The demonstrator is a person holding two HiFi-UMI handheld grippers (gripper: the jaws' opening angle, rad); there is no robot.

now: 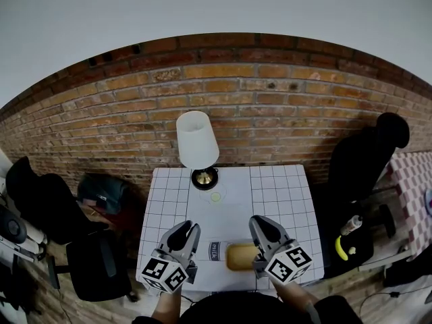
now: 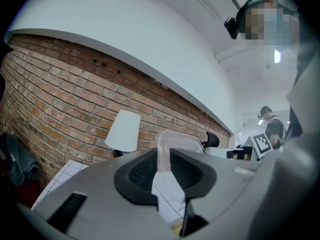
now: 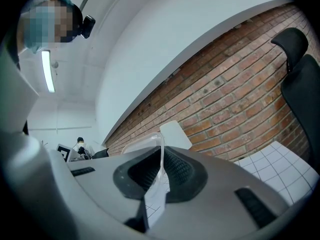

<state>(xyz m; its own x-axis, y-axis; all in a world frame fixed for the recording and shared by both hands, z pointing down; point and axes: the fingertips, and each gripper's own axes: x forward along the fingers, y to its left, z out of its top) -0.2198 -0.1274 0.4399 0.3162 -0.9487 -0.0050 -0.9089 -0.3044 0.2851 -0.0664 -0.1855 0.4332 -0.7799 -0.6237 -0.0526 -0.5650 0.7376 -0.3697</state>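
The white-shaded lamp [image 1: 197, 140] stands at the far edge of the gridded table [image 1: 283, 194], hard against the brick wall [image 1: 270, 106]. Just in front of the lamp lies a small green disc [image 1: 215, 196]. Further forward, a carton printed "milk" [image 1: 214, 250] sits beside a yellowish tray [image 1: 241, 256]; I cannot make out what the tray holds.

The left gripper [image 2: 164, 159] has its jaws clamped on the rim of a clear plastic tub [image 2: 175, 140], held up on the near side of the lamp. The right gripper [image 3: 161, 166] pinches a thin clear rim too, seemingly the tub's other side.

One black chair [image 1: 364, 157] stands off to the lamp's right.
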